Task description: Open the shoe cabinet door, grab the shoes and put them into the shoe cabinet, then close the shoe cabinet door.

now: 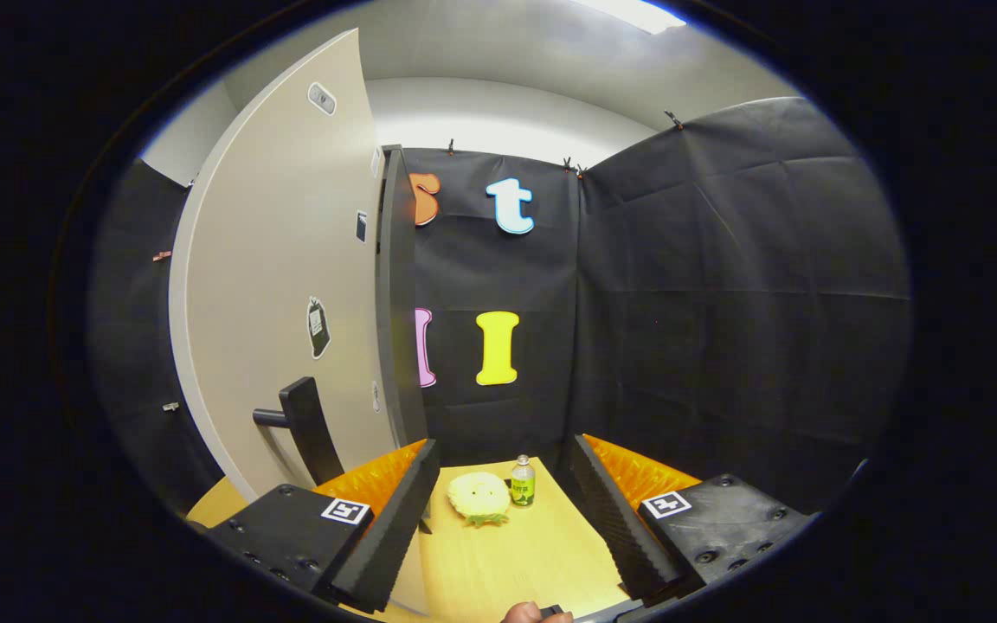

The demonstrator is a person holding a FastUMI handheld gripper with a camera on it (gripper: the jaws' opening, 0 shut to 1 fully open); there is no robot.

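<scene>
My gripper [505, 450] is open, with a wide gap and nothing held between its fingers. Ahead of them on the wooden table [507, 562] lies a pale yellow fluffy shoe [479, 497], seen through the gap and apart from both fingers. Left of my left finger stands the shoe cabinet, its beige door [282, 285] tall and close. The door's black handle [304, 426] sticks out just above and behind my left finger. A dark vertical edge [395, 303] runs down the door's right side. The cabinet's inside is hidden.
A small clear bottle with a green label [523, 481] stands upright just right of the shoe. Black cloth walls close in the table behind and to the right. Part of a hand [529, 613] shows at the near end between the fingers.
</scene>
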